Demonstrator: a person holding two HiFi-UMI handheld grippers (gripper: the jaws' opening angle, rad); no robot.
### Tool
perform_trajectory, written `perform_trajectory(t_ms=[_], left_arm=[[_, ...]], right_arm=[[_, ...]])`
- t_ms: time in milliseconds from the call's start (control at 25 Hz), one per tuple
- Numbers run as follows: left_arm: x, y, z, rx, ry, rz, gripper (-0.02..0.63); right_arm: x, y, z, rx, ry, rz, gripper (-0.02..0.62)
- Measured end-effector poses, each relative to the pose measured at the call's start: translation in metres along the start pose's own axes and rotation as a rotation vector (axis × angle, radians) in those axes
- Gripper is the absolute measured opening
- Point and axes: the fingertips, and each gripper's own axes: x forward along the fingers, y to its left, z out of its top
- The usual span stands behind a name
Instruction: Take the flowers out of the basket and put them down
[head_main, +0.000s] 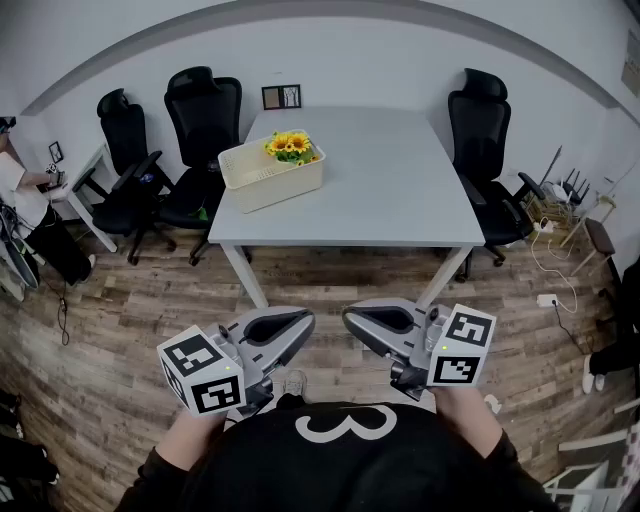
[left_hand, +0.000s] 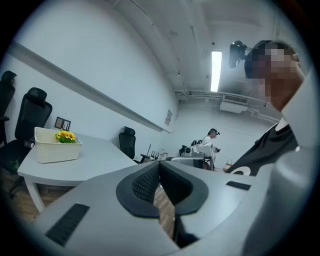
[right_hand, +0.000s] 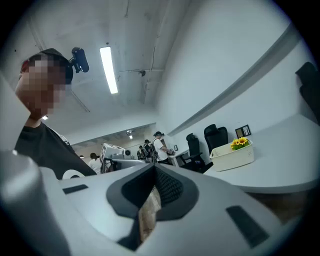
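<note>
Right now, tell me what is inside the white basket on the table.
Yellow flowers with green leaves poke up at the far right corner of the basket. Its walls hide their stems and much of the bottom.

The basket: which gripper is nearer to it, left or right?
Left, slightly. The left gripper is roughly in line with the basket, short of the table; the right gripper is further right. Neither touches it.
</note>
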Motion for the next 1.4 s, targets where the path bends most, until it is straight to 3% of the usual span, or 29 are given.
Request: perform_trajectory(t_ms=[520,760,1160,1400], left_arm=[[0.013,-0.003,-0.006,0.007,0.004,-0.029,0.012],[0.025,-0.004,-0.007,-0.004,0.010,-0.045,0.012],[0.038,0.002,-0.009,-0.028,0.017,-0.072,0.012],[0.054,0.016,-0.012,0.022,0.042,-0.070,0.012]], right_arm=[[-0.013,-0.007,-0.007,-0.008,0.014,-0.038,0.008],[-0.027,-0.014,0.001,0.093,-0.067,-0.022,0.009],[-0.031,-0.027,-0.005,0.101,-0.056,-0.064,0.009],[-0.030,-0.051,-0.004,0.112,-0.056,-0.103,0.009]])
